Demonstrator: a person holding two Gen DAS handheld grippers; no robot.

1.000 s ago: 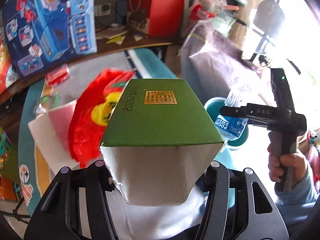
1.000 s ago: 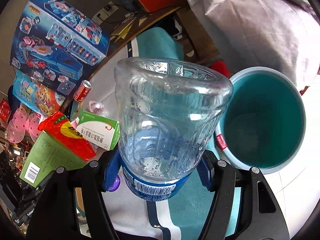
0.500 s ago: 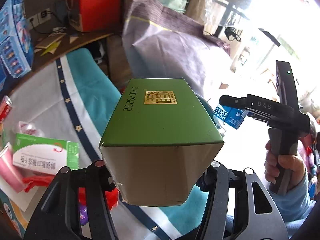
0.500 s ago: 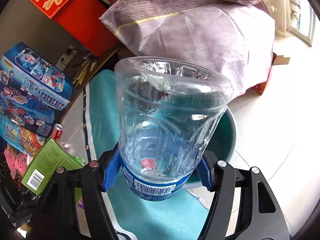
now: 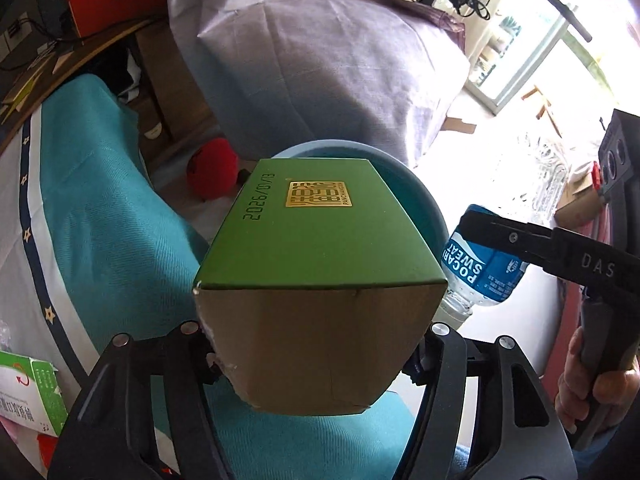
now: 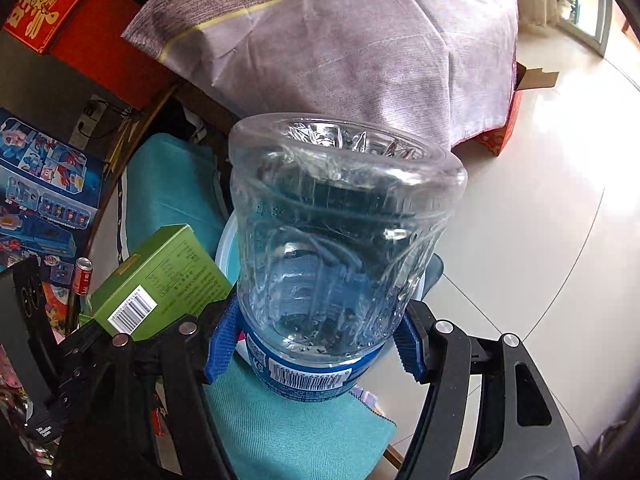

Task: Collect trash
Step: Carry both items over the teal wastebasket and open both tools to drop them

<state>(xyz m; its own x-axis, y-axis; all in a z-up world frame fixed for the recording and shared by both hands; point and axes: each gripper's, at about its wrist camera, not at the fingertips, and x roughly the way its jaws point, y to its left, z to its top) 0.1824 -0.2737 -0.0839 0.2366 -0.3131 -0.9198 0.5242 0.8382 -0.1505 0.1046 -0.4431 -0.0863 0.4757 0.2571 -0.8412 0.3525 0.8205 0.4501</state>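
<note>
Above the teal bin, the green box was held between the opening jaws of the left gripper; the bottle was clamped by the right gripper. Both should be centred over the rim before release.

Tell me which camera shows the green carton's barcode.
The right wrist view: the green carton sits at its left edge, barcode side facing the lens. The left wrist view shows the same carton close up between the tool's fingers, showing only its gold stamp and printed date.
</note>
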